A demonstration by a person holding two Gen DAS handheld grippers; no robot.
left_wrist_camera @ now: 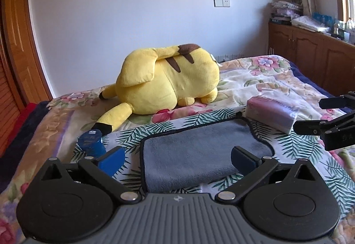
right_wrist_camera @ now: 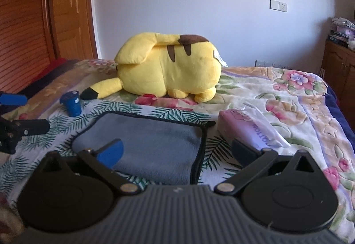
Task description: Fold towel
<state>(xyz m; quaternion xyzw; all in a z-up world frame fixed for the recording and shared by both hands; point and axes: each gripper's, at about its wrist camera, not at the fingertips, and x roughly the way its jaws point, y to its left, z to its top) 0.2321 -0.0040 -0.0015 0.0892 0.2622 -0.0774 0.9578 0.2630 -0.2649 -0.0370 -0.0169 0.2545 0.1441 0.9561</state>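
Observation:
A grey towel (left_wrist_camera: 199,153) with a dark border lies folded on a palm-leaf cloth (left_wrist_camera: 295,144) on the bed; it also shows in the right wrist view (right_wrist_camera: 150,144). My left gripper (left_wrist_camera: 177,159) is open and empty, held just above the towel's near edge. My right gripper (right_wrist_camera: 177,155) is open and empty, its left finger over the towel and its right finger beside the towel's right edge. The right gripper shows at the right edge of the left wrist view (left_wrist_camera: 310,115), and the left gripper at the left edge of the right wrist view (right_wrist_camera: 28,113).
A big yellow plush toy (left_wrist_camera: 170,79) lies behind the towel. A blue cylinder (left_wrist_camera: 92,142) stands left of the towel. A pink tissue pack (left_wrist_camera: 273,113) lies to its right. A wooden cabinet (left_wrist_camera: 310,53) stands right of the bed, a wooden door (left_wrist_camera: 20,33) to the left.

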